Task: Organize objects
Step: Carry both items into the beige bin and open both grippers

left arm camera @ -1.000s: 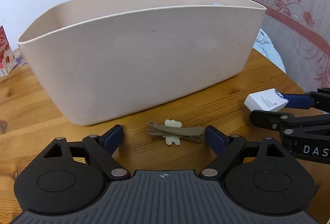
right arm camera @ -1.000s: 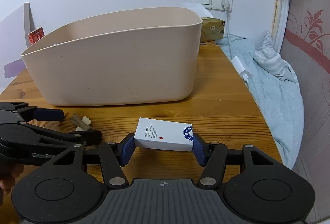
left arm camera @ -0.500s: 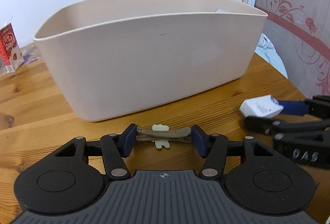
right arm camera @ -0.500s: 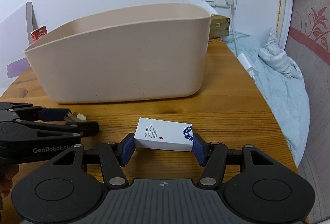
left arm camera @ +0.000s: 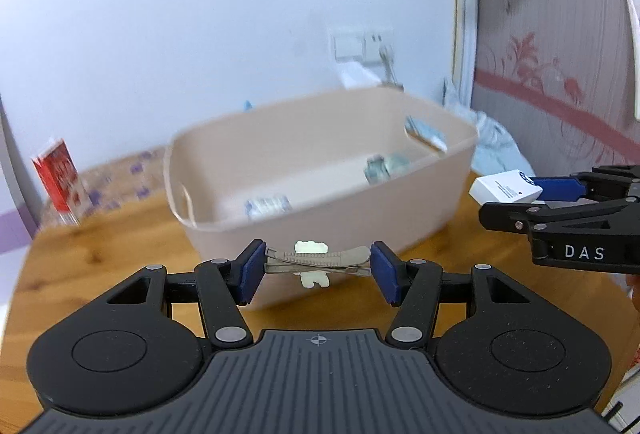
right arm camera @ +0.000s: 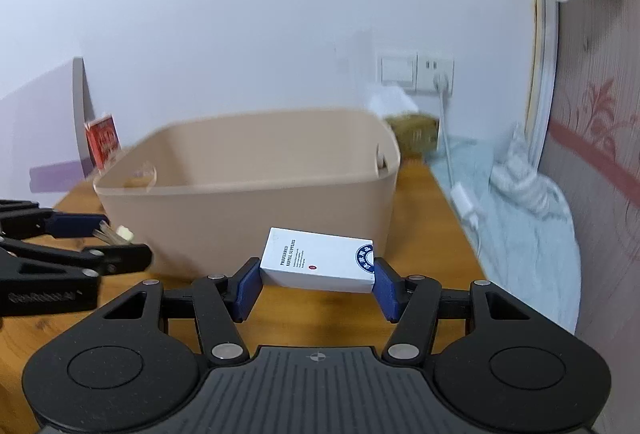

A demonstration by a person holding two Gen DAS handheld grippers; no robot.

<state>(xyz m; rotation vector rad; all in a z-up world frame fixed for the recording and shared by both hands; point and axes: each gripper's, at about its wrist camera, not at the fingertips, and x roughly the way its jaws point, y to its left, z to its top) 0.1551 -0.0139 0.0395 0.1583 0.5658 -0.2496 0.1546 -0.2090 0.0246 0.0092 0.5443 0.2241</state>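
Beige bin (left arm camera: 320, 202) rim below both claws

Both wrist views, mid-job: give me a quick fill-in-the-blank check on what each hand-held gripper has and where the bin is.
1. The left hand-held gripper is shut on a ____ with a small cream ornament.
2. The right hand-held gripper is shut on a small ____ box with printed text.
3. Both items are held in the air in front of the beige ____.
4. The bin stands on a ____ table.

Missing words: hair clip; white; bin; wooden
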